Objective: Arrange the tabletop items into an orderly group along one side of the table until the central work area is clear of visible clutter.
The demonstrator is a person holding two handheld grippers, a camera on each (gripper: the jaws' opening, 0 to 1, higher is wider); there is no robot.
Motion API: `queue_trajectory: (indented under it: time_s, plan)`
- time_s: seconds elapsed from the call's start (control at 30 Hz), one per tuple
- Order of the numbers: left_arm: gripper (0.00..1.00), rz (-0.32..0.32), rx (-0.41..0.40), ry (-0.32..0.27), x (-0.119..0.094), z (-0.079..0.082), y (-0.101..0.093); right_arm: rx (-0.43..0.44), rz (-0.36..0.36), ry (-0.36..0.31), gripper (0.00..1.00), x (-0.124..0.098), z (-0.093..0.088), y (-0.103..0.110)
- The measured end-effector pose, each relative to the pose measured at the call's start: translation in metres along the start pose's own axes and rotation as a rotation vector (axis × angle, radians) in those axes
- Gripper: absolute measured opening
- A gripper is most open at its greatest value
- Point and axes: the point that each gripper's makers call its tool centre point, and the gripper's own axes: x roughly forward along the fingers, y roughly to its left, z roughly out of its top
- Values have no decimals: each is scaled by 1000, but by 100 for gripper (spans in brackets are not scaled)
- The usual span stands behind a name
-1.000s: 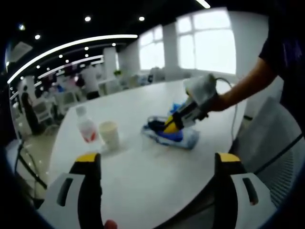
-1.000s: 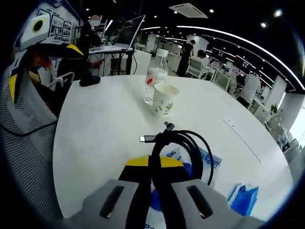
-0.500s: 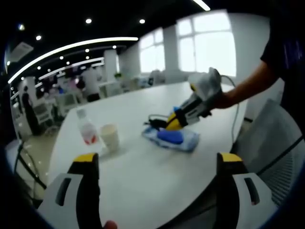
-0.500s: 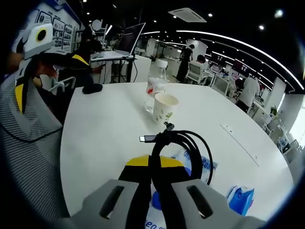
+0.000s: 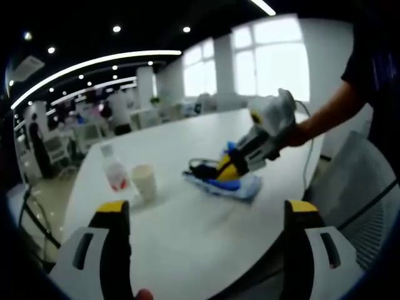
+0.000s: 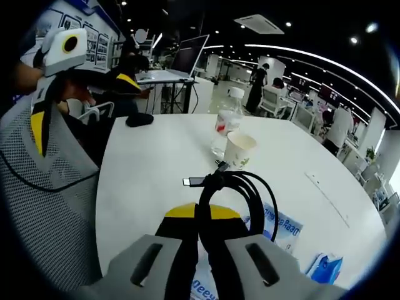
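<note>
Right claw [image 6: 201,220] clamped on coiled black cable [image 6: 240,190], loop and plug jutting forward over white table [image 6: 144,169], above blue-printed packet [image 6: 275,222] near table's edge. Beyond cable: paper cup [image 6: 240,150], then water bottle [image 6: 226,125], touching or nearly so, toward table's middle. Cup lies straight ahead along claw axis; right arm nearer. Left claw [image 5: 206,215] wide, empty, hovering at near table edge, level.
</note>
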Motion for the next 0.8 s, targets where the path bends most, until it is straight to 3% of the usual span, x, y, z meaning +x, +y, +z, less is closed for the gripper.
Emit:
queue_trajectory:
  time_s: [0.5,0.8]
  plan:
    - [100,4,1,1,0,1,0,-17,111,1,2,25,7,33]
    - [100,-4,9,5,1,1,-1,60,191,20,3,37,-1,52]
